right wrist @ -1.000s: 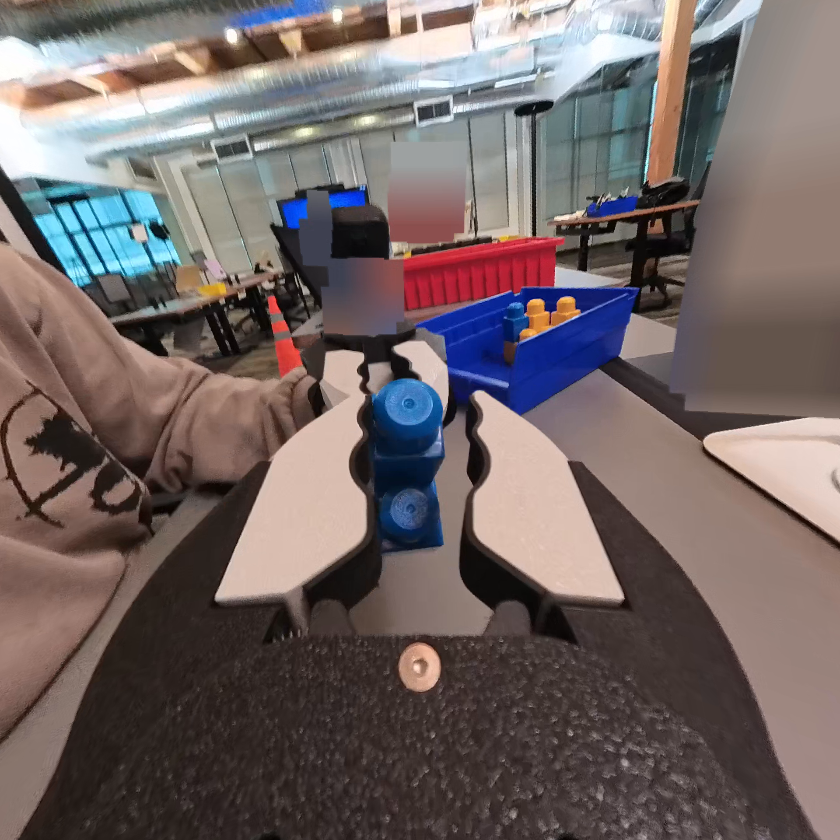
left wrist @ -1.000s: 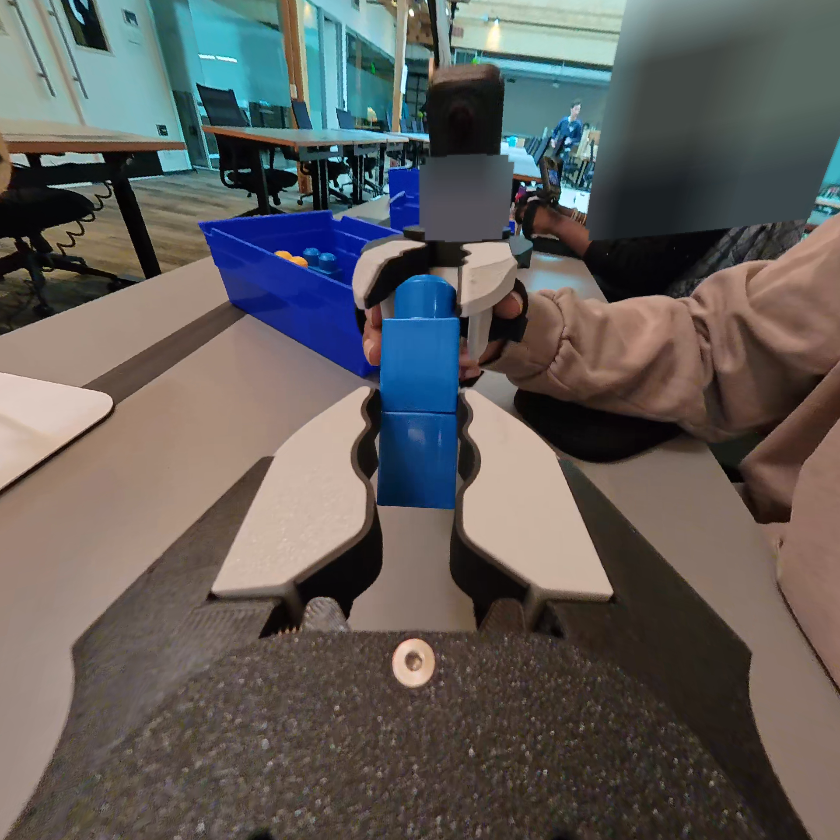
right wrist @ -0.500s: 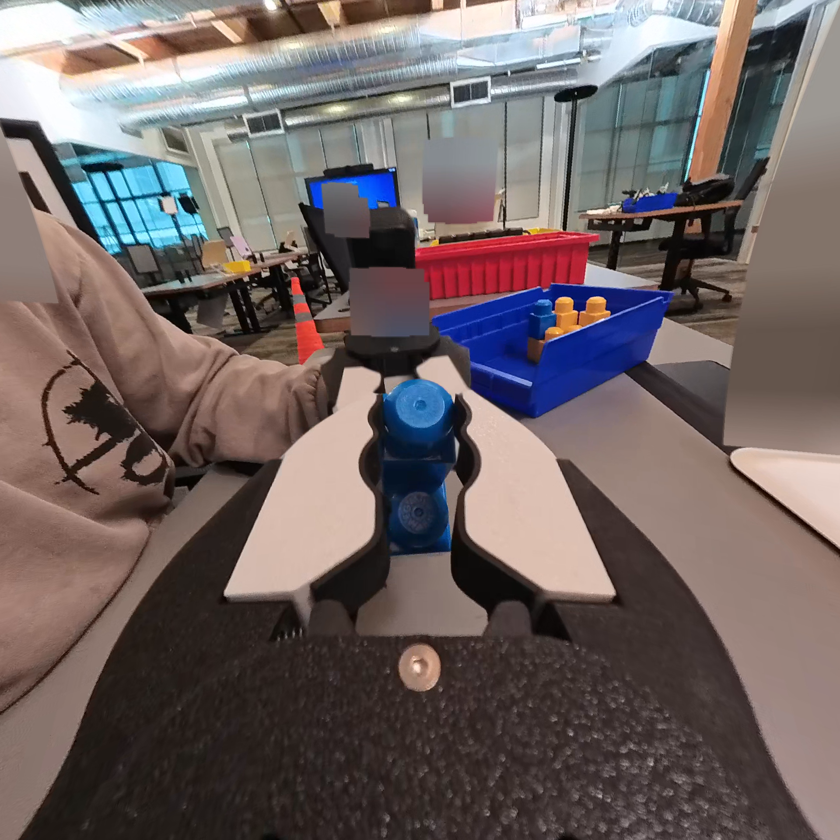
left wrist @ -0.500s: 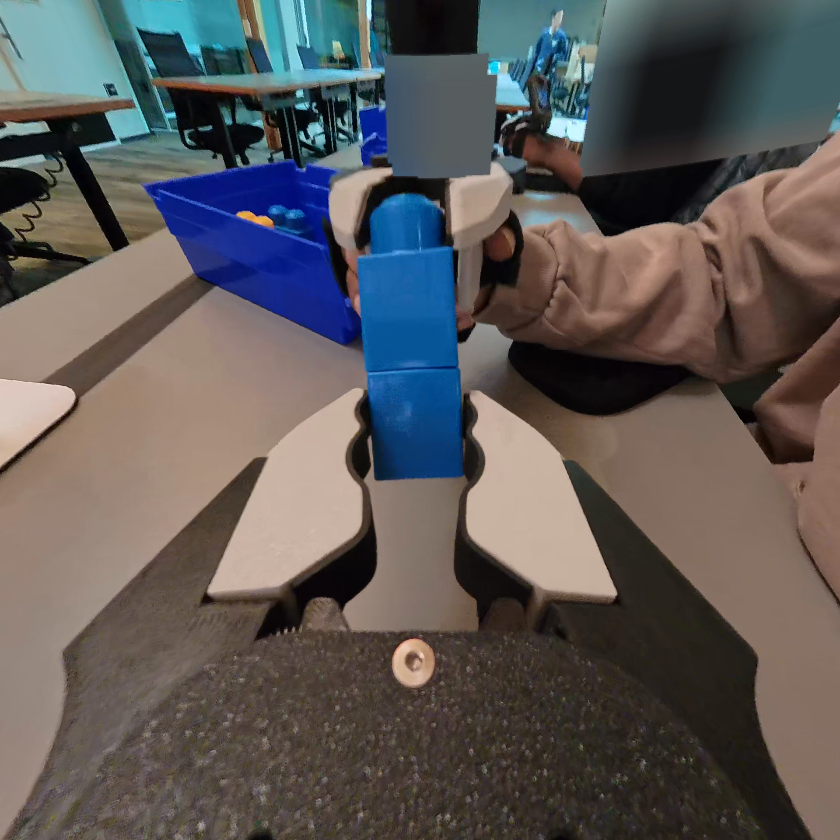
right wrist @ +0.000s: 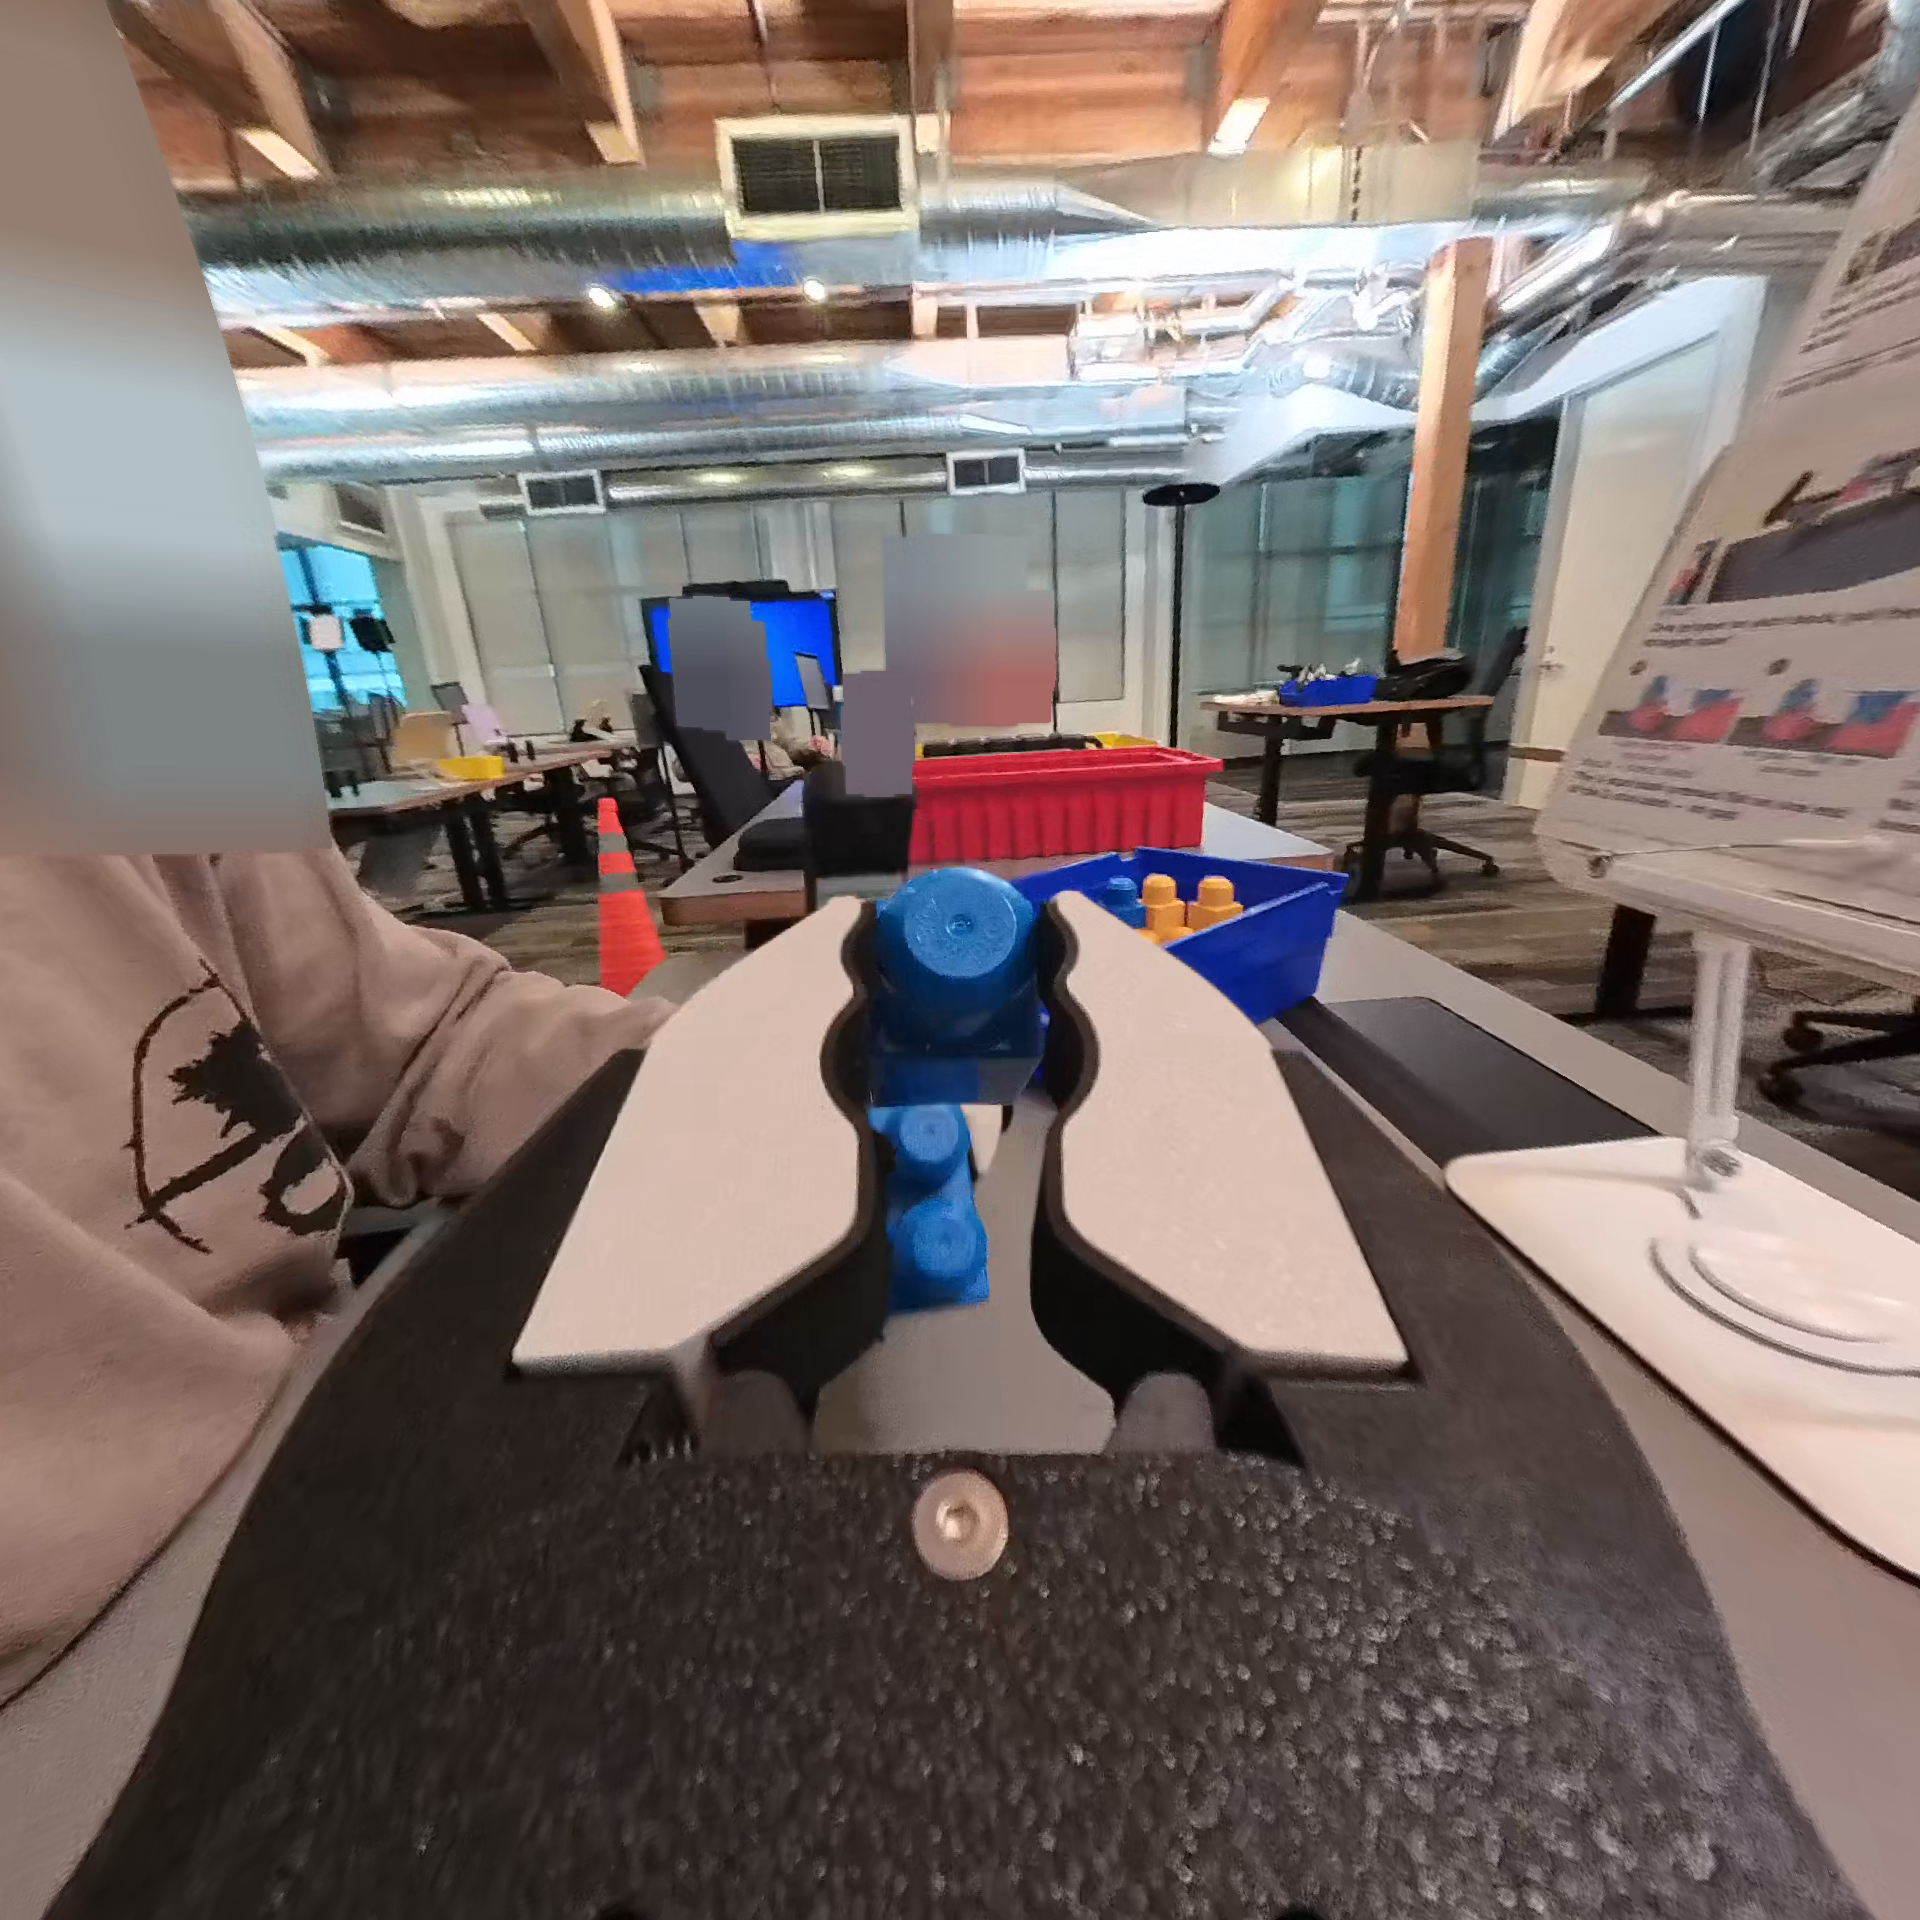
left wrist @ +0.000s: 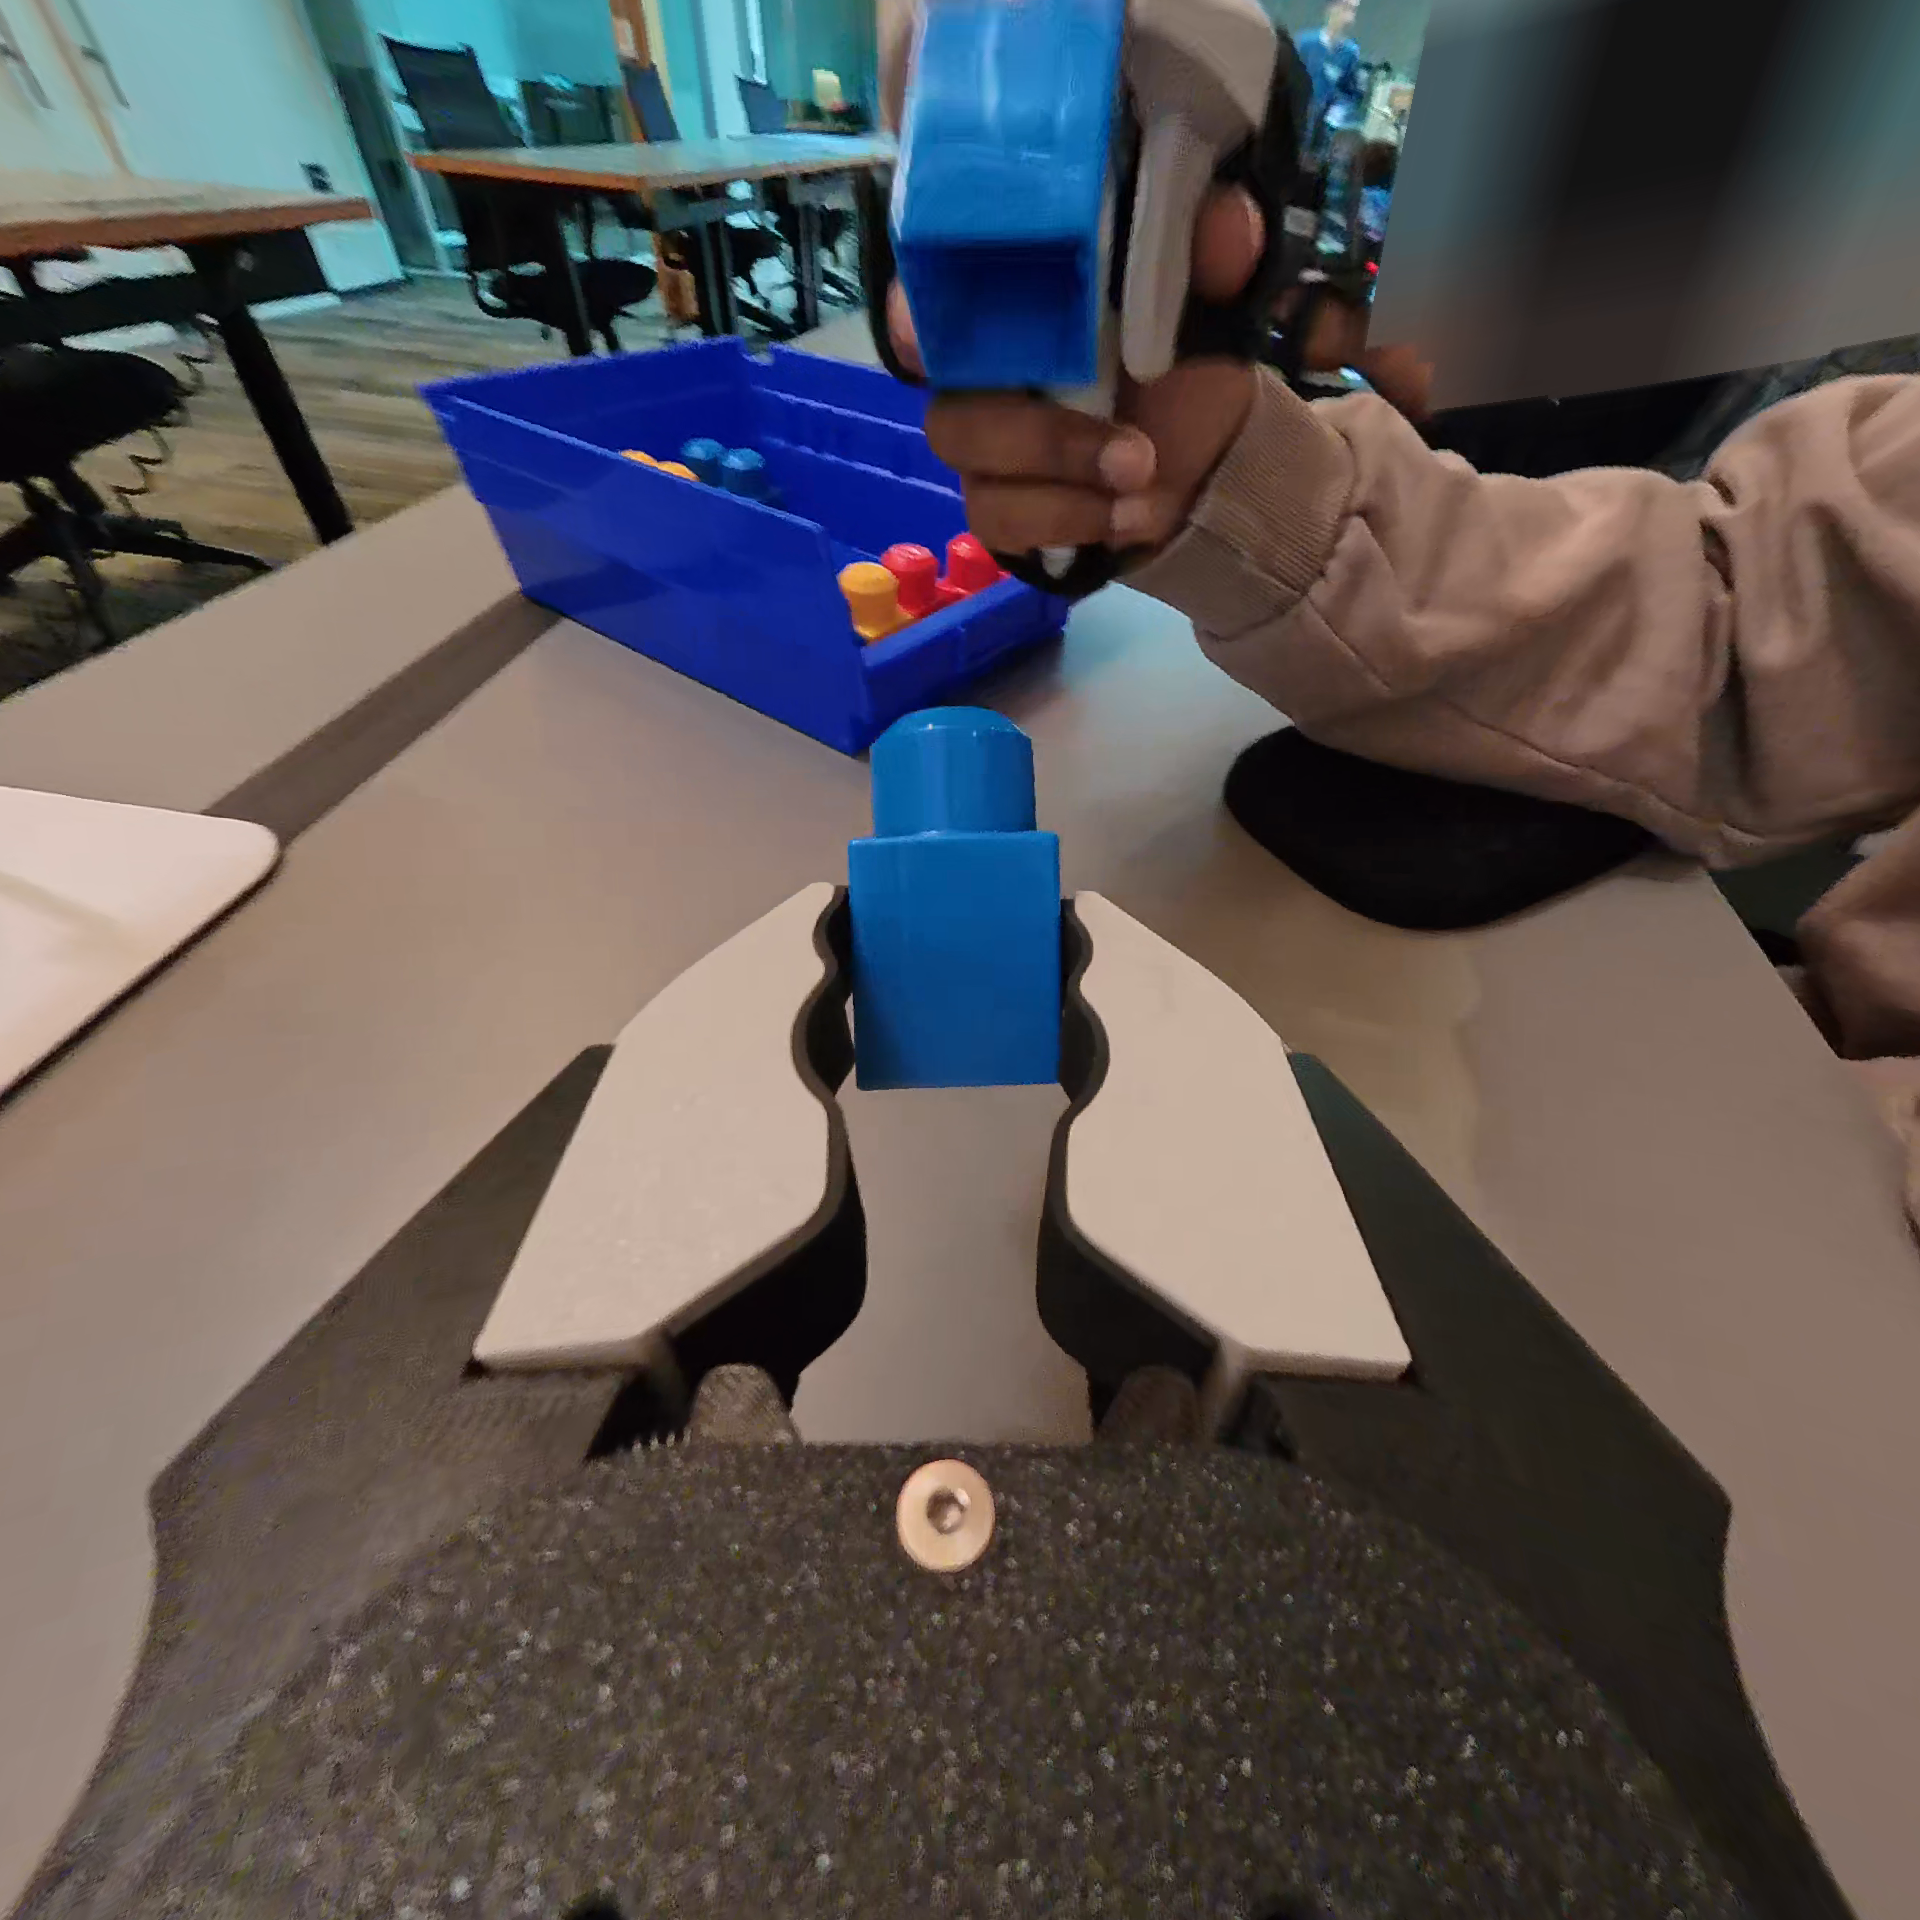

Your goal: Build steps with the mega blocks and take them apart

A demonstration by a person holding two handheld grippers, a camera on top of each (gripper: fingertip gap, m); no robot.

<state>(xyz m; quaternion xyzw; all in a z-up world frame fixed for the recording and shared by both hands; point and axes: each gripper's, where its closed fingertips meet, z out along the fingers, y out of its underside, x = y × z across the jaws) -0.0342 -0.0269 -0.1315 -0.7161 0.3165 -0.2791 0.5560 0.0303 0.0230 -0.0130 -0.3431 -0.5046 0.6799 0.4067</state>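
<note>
In the left wrist view my left gripper [left wrist: 954,906] is shut on a blue mega block [left wrist: 954,971] that stands on the grey table [left wrist: 468,935], its stud [left wrist: 951,777] bare on top. Above it a second blue block [left wrist: 1003,197] hangs in the air, tilted, in the right gripper, whose white finger [left wrist: 1184,208] shows beside it. In the right wrist view my right gripper [right wrist: 956,920] is shut on that upper blue block [right wrist: 956,987]. The lower blue block [right wrist: 930,1216] sits well below it with two studs showing. The two blocks are apart.
A blue bin [left wrist: 665,566] with orange, red and blue blocks stands behind the blocks; it also shows in the right wrist view [right wrist: 1262,961]. A black pad [left wrist: 1423,842] and a person's sleeve [left wrist: 1507,623] lie right. A white sign stand base [right wrist: 1714,1309] sits nearby. The tips of one gripper are about 15 cm away from the tips of the other.
The right gripper has pulled the upper blue block off the lower one and lifted it high. The left gripper still holds the lower block on the table.
</note>
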